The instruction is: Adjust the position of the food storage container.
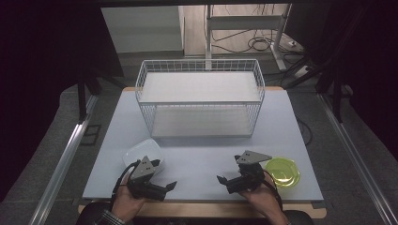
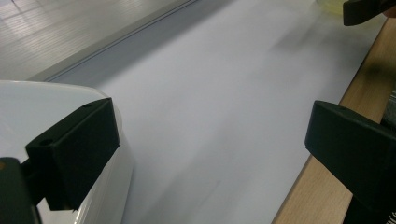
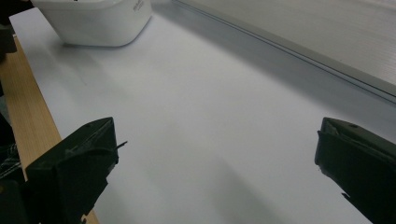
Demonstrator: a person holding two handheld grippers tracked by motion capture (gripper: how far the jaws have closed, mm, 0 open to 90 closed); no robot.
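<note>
Nothing looks done yet: both claws, left claw [image 1: 172, 185] and right claw [image 1: 220, 179], gape empty at the near desk [image 1: 202, 159] edge, the white box [image 1: 141, 152] near-left, green bowl [image 1: 283, 171] near-right, wire basket [image 1: 200, 96] empty beyond.

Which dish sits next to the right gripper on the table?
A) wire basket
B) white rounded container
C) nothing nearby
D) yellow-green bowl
D: in the high view the yellow-green bowl lies just beside the right gripper, while the white container is by the left gripper and the wire basket stands farther back.
</note>
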